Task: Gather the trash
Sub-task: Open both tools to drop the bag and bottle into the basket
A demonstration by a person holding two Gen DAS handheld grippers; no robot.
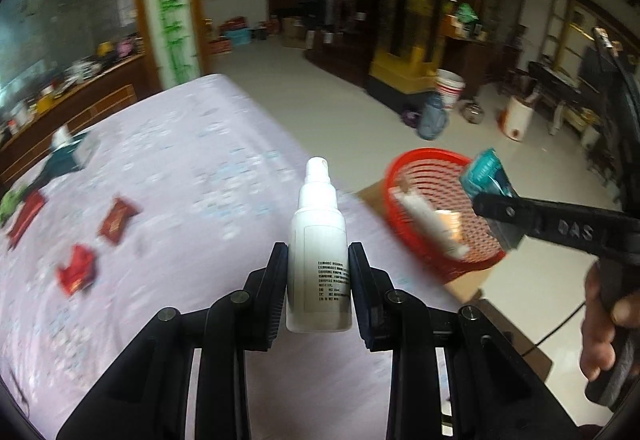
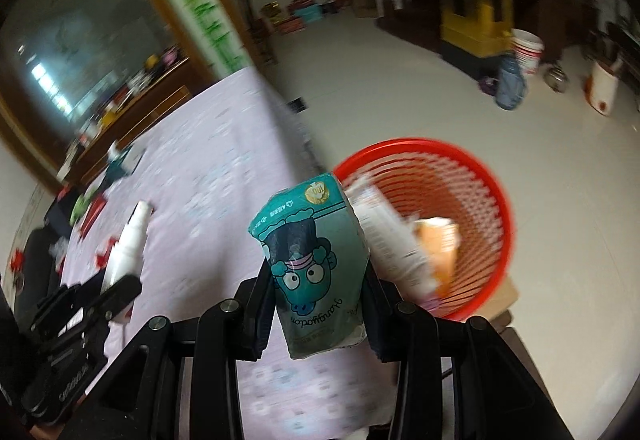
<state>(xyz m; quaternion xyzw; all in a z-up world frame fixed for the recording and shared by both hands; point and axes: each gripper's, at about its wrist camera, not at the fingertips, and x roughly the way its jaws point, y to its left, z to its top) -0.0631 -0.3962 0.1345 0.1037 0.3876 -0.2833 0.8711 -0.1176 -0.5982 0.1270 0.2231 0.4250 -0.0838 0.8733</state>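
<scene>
Table: we work over a table (image 1: 208, 159) under a pale lilac patterned cloth; its right edge runs just beside the basket.
Basket: the red mesh basket (image 1: 404, 240) sits on a cardboard box (image 1: 468, 282) off the table's right edge and already holds a white tube and an orange-toned packet.
Left gripper: our left gripper (image 1: 319, 280) has its jaws closed part way onto the white spray bottle (image 1: 319, 252), held upright above the cloth, left of the basket.
Right gripper: our right gripper (image 2: 318, 304) has its jaws closed part way on a teal cartoon-print pouch (image 2: 312, 264), which hangs near the basket's rim.
Leftover trash: red wrappers (image 1: 118, 220) lie on the cloth at the left, well apart from the basket.
Risk, pouch: we judge the soft pouch could fall short onto the cloth or floor if let go before it is clearly over the basket's opening.
Risk, bottle: the smooth bottle might slip or tip in the grip on a fast swing.
Risk, collision: both grippers head for one basket, so they may knock each other or nudge it off its box.
</scene>
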